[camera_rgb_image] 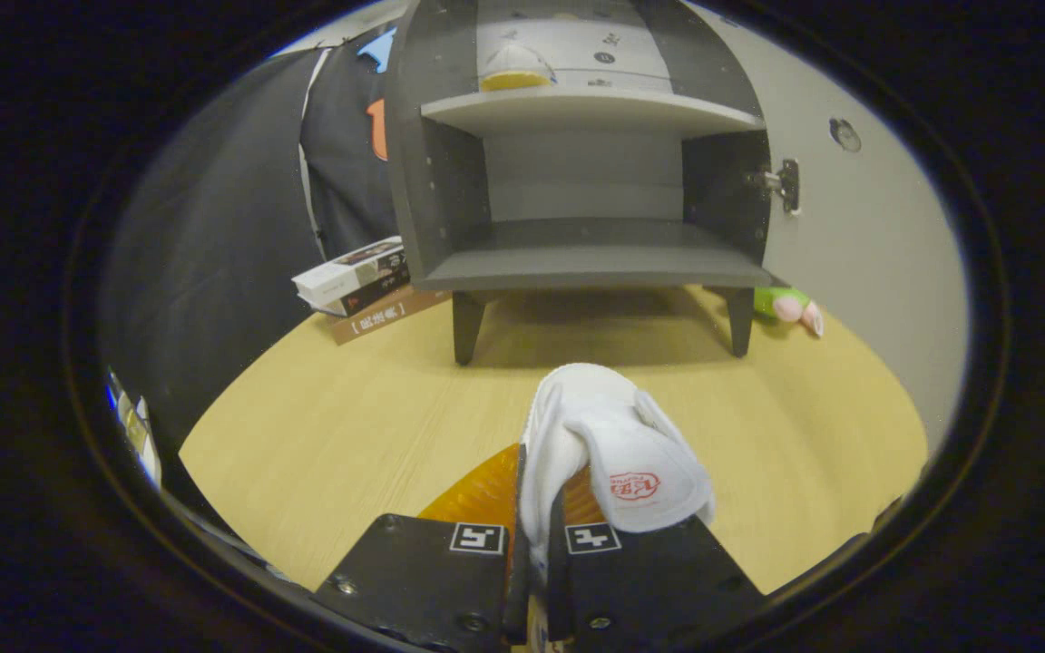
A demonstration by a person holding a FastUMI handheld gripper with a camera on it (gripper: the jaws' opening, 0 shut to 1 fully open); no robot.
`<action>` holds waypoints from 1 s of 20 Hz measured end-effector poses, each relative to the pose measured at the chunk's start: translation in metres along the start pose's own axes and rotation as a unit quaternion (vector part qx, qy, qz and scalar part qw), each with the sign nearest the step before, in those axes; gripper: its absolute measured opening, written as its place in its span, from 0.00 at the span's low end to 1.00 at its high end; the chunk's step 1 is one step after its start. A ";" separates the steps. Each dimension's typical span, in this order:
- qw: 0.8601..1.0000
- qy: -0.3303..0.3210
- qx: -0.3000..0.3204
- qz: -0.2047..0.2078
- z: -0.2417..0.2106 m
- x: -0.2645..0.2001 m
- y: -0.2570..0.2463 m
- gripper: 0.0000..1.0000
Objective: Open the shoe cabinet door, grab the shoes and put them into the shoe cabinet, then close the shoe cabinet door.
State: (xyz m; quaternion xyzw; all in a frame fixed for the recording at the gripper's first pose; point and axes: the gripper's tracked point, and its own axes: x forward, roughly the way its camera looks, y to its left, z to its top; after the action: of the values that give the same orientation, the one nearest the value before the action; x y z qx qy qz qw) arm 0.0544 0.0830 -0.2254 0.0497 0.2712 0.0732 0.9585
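Gripper [536,544] level above the table, pointing forward, fingers [432,580] pressed together on a shoe [604,444]

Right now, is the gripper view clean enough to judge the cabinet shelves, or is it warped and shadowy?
Gripper view: fisheye bends the shoe cabinet walls; its shelves are sharp and evenly lit, with soft shadow under it on the table. No glare; the white slipper clamped in the gripper is crisp.
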 end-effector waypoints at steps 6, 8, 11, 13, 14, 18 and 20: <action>0.999 -0.049 -0.006 -0.016 0.119 -0.052 -0.021 0.11; 0.998 -0.064 -0.007 -0.020 0.160 -0.062 -0.027 0.12; 0.996 -0.085 -0.021 -0.027 0.222 -0.066 -0.035 0.11; 0.994 -0.096 -0.027 -0.036 0.261 -0.064 -0.040 0.11; 0.994 -0.102 -0.028 -0.038 0.279 -0.060 -0.042 0.11; 0.992 -0.114 -0.034 -0.038 0.345 -0.033 -0.049 0.11; 0.991 -0.118 -0.047 -0.039 0.375 -0.013 -0.051 0.11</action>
State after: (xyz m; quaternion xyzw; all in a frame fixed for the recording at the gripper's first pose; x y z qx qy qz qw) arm 0.2466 0.0094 0.0921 0.0023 0.1542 0.0421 0.9871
